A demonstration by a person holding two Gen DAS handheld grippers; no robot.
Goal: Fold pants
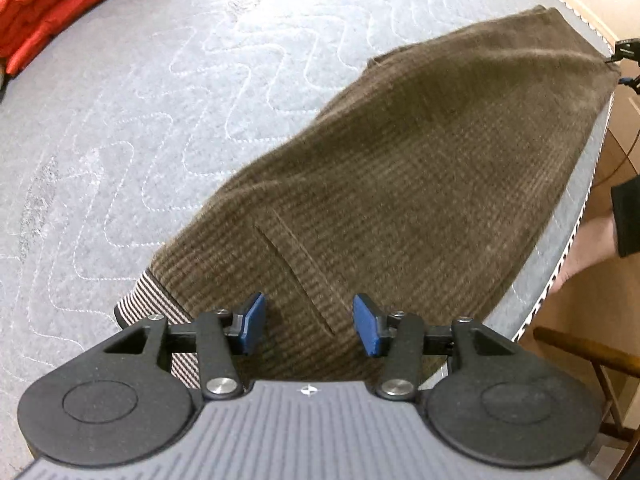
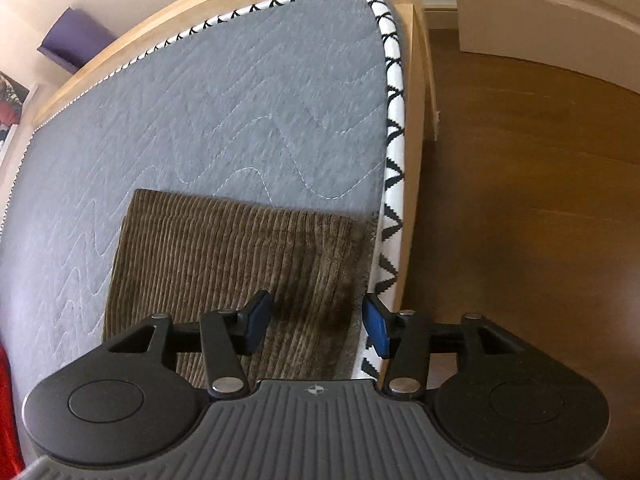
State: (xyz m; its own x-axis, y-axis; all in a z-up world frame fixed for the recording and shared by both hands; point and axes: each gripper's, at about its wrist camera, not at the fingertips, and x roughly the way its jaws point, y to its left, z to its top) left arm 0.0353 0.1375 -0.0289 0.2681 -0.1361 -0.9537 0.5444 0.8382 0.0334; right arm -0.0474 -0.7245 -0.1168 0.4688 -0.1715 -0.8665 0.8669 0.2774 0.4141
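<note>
Brown corduroy pants (image 1: 420,168) lie flat on a grey quilted mattress (image 1: 160,100), along its right edge. A striped lining (image 1: 156,300) shows at the near left corner. My left gripper (image 1: 309,326) is open and empty, hovering just above the near end of the pants by a pocket seam. In the right wrist view the other end of the pants (image 2: 224,264) lies near the mattress (image 2: 200,120) corner. My right gripper (image 2: 318,326) is open and empty above the pants' right edge. The right gripper's tip shows far off in the left wrist view (image 1: 626,54).
A red folded blanket (image 1: 52,4) lies at the mattress's far left. The mattress has a black-and-white patterned border (image 2: 394,208) in a wooden bed frame (image 2: 418,160). Wood floor (image 2: 520,200) and a white door (image 2: 552,12) are to the right. A person's leg (image 1: 588,244) stands beside the bed.
</note>
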